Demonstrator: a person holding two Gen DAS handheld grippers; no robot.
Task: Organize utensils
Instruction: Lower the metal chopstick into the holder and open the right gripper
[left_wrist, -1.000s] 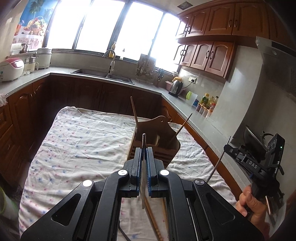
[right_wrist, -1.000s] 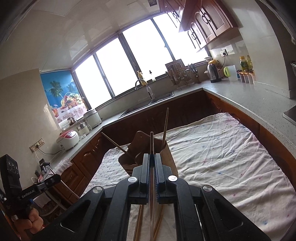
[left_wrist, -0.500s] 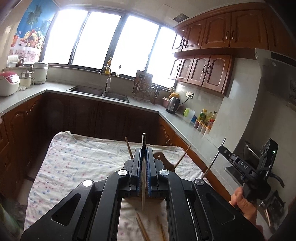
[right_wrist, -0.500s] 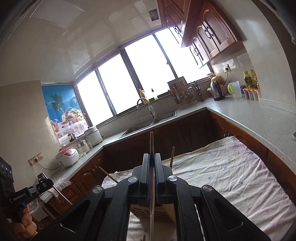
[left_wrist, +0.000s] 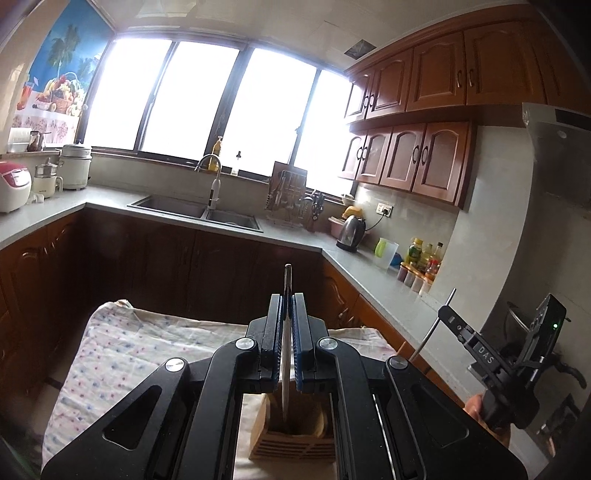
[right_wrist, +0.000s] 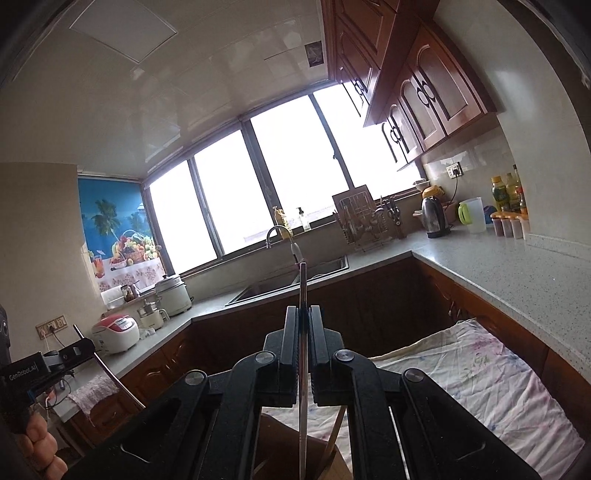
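While the left gripper (left_wrist: 287, 321) clamps a chopstick (left_wrist: 286, 354) upright above the wooden holder (left_wrist: 293, 439), nothing is dropped yet; the right gripper (right_wrist: 303, 332) likewise pinches its chopstick (right_wrist: 303, 373) over that holder (right_wrist: 280, 446) (both still to insert)

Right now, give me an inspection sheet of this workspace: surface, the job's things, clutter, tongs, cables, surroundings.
Surface: table under a floral cloth.
Job's things: wooden utensil holder on the cloth; one metal chopstick in the left tongs, another chopstick in the right.
Clutter: nothing seen on the cloth.
Tongs: left tongs and right tongs each shut on a chopstick.
Cables: kettle cord to a wall socket.
Surroundings: sink, kettle, rice cooker, wooden cabinets.
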